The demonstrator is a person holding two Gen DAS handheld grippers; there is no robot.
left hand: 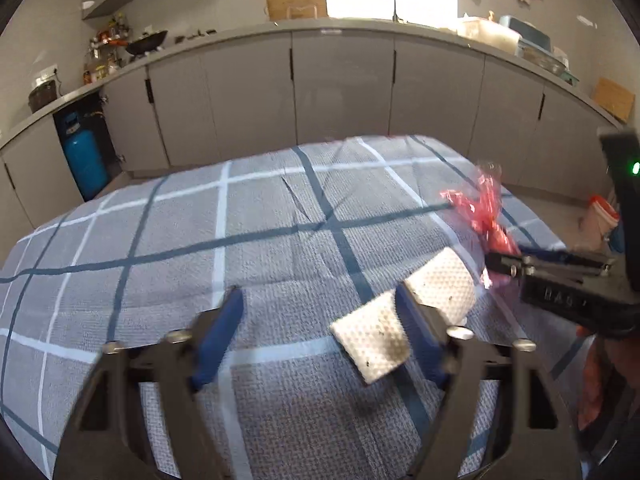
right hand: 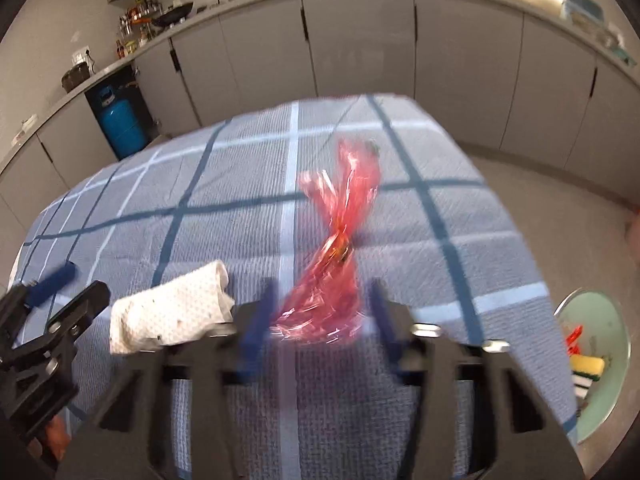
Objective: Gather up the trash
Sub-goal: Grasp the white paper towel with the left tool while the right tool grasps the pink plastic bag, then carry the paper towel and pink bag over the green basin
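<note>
Left wrist view shows the left gripper (left hand: 320, 340) with its blue fingers spread wide over the checked tablecloth (left hand: 160, 240). A folded paper towel (left hand: 404, 312), speckled with dirt, lies against the outside of the right-hand finger rather than between the two, so nothing is pinched there. Further right, toward the table's right edge, the right gripper (right hand: 318, 312) has its fingers partly drawn in around the lower end of a crumpled red wrapper (right hand: 340, 236). The wrapper is blurred and its top waves free above the cloth. Whether the pads truly press it I cannot tell; a gap shows on the right-hand side.

For this step, my judgement is that the right fingers should close fully on the wrapper's thick lower bunch, not its loose tails, before lifting, since thin film slips easily. The left gripper would need to shift sideways to bring the towel between its fingers.

A pale green bin (right hand: 600, 360) sits on the floor just off the table's right edge, already holding a sponge and other scraps. The cloth's far half looks bare, and the floor between table and cabinets (left hand: 340, 80) is open. The two grippers work close together, so a clash is the main risk.
</note>
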